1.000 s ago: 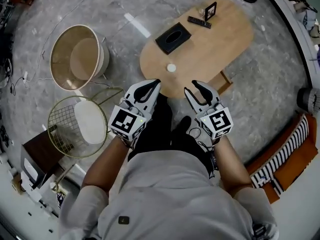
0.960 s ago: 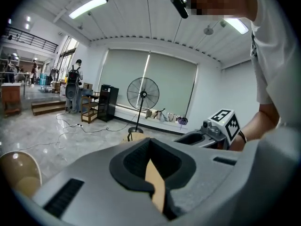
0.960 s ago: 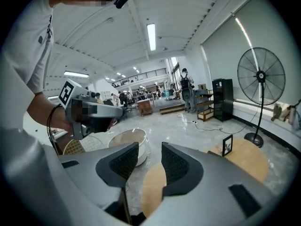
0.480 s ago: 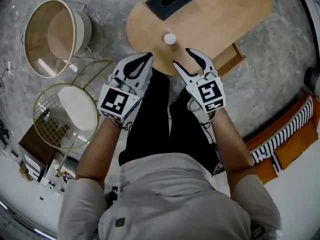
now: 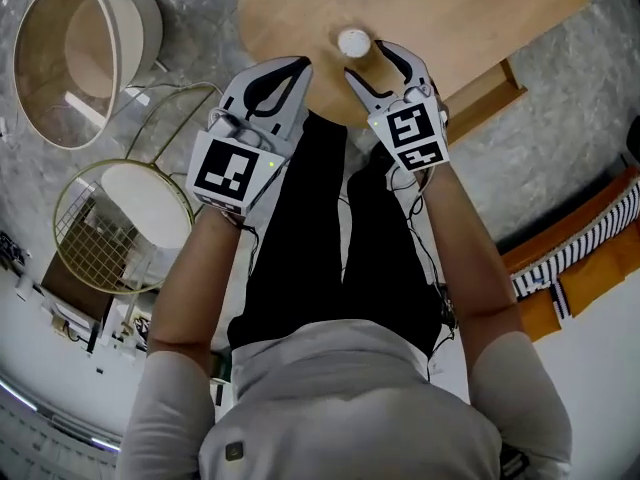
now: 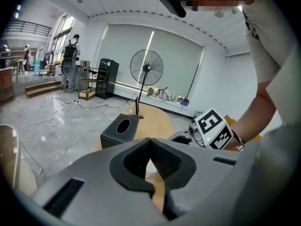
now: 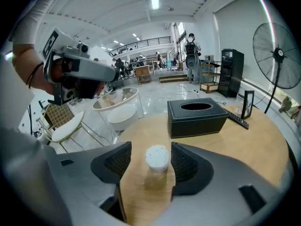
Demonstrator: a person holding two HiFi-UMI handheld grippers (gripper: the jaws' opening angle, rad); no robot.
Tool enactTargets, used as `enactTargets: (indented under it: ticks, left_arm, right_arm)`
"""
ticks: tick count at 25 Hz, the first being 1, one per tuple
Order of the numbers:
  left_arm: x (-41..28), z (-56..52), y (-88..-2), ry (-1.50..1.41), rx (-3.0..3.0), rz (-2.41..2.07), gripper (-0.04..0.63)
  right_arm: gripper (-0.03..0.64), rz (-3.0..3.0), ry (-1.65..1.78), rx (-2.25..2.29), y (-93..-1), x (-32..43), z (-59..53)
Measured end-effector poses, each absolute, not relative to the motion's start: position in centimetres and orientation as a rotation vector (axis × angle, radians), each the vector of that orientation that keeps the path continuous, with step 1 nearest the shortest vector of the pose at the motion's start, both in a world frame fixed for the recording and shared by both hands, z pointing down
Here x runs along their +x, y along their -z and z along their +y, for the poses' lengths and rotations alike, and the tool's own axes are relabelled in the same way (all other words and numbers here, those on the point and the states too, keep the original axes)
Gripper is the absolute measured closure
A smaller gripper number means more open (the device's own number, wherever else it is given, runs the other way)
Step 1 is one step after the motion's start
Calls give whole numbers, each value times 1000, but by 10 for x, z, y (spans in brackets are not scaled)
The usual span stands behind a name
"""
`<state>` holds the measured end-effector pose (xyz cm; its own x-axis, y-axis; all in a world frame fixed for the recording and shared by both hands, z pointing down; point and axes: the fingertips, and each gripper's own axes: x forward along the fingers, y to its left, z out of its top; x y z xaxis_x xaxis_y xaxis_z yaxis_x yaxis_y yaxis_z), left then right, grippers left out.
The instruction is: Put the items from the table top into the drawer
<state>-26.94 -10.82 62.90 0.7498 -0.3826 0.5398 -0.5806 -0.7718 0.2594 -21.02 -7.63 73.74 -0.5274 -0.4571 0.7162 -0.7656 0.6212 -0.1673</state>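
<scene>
At the bottom of the head view sit the person's pale shirt and black trousers, with both forearms reaching up the frame. The left tool lies left of centre. Its own view shows the left tool with its jaws together at the tips and nothing between them, pointing over the near rim of the desk.

The right tool lies just right of centre. Its jaws have just been opening and now stand wide apart. In its own view the right tool frames a small bottle with a white cap. The bottle stands upright on the desk in the gap between the jaws, and neither pad touches it. From above, the bottle is at the tips, near the desk's lower rim.

A wooden drawer juts out from under the desk at the right.

Farther up the desk is a black tissue box, with a remote and a small upright frame behind it at the right.

On the floor at the left of the head view are a wire chair with a white cushion and a round tub chair. A standing fan is at the far right.
</scene>
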Motion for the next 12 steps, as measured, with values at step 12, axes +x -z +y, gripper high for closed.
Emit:
enactTargets:
  ticks: [12]
  left_arm:
    - [-268, -119, -701, -703, 2473, -672, 586]
  right_arm:
    - [341, -2110, -558, 926, -821, -212, -89]
